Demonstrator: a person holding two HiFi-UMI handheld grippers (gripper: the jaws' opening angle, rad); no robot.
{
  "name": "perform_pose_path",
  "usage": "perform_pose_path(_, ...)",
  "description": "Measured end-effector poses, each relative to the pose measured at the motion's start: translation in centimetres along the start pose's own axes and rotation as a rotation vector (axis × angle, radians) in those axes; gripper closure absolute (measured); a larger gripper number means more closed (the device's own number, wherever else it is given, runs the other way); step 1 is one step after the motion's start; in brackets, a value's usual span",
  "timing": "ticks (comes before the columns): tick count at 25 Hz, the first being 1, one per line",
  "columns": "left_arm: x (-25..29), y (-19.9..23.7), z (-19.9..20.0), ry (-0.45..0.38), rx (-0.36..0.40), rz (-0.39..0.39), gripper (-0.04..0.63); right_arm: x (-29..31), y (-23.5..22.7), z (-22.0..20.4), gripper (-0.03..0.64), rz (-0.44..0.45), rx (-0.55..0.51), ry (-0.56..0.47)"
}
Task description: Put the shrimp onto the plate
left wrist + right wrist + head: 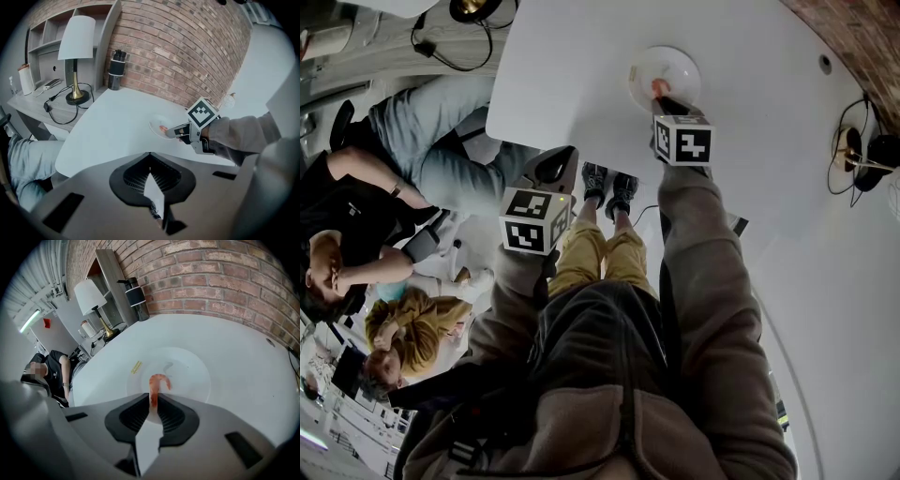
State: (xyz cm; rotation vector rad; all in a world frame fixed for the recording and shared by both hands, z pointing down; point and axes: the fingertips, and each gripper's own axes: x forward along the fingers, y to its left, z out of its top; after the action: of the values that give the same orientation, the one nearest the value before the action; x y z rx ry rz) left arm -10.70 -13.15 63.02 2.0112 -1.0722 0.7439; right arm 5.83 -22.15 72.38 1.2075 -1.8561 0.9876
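The right hand-held gripper (153,403) is pinched on one end of the shrimp (158,382), holding it over the plate (190,376) on the worktop (243,362). The left hand-held gripper (150,154) is closed, empty and held back near the worktop's edge. The carry looks done; lowering and letting go seem to remain

An office: brick wall (187,47), shelves (49,35), desk lamp (75,47), seated people (366,244).

- white table (234,357), rounded edge, far end by brick wall (211,277)
- plate (187,373) on it
- yellow tag (136,366) just beside plate
- black bottle (137,298) upright at far end
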Motion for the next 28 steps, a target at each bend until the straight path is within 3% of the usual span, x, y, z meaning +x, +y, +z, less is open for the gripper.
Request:
perform_pose_path(6,-0.4,-0.5,0.1,-0.007,0.004,0.001,0.591,-1.1,0.2,0.2,0.577,-0.007,-0.027,-0.036)
perform_pose_path(12,-1.3,-1.5,2.1,-0.057,0.020,-0.009,0.591,-5.5,1.3,1.5,0.578,0.002,-0.017,-0.159)
perform_pose_path(25,-9.5,-8.8,13.4,-0.343,0.107,-0.057,0.591,-25.1,4.1,6.5,0.581,-0.070,-0.051,-0.520)
perform_pose_path(28,-11.5,-10.1,15.5,-0.398,0.137,-0.057,0.591,-29.4,4.2,7.6,0.615,-0.104,-0.061,-0.611)
